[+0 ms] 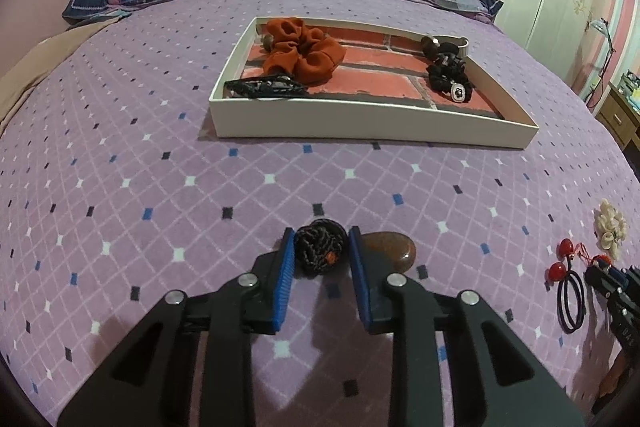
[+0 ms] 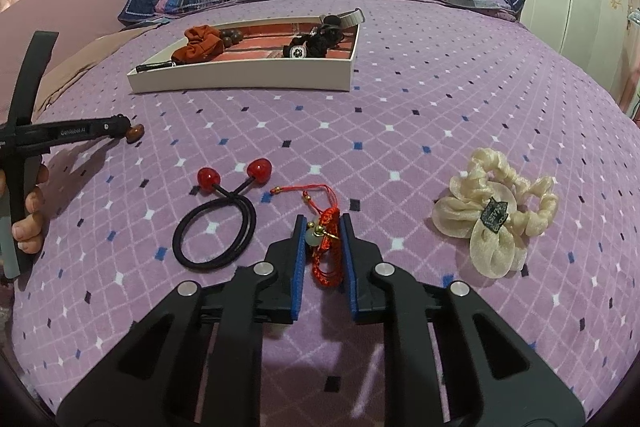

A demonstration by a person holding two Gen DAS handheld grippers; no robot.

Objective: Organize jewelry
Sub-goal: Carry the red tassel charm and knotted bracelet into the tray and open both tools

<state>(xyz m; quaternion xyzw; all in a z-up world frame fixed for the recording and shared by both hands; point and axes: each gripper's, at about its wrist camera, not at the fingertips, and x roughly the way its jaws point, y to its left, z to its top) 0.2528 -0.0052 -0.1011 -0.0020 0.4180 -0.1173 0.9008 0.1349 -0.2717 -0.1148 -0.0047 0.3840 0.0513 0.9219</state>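
Blue-padded left gripper (image 1: 321, 253) brackets the dark braided band (image 1: 320, 246) and right gripper (image 2: 323, 237) the red cord bracelet (image 2: 326, 243), jaws apart, probably for carrying them to the white tray (image 1: 360, 119) toward the bed's (image 1: 120, 167) pillow edge.

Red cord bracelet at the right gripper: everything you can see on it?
The red cord bracelet is braided red string with small gold beads and a pale, jade-like round bead. It lies bunched on the purple bedspread, loose tails trailing toward the far side. The right gripper brackets it, blue pads close on both sides; contact can't be confirmed.
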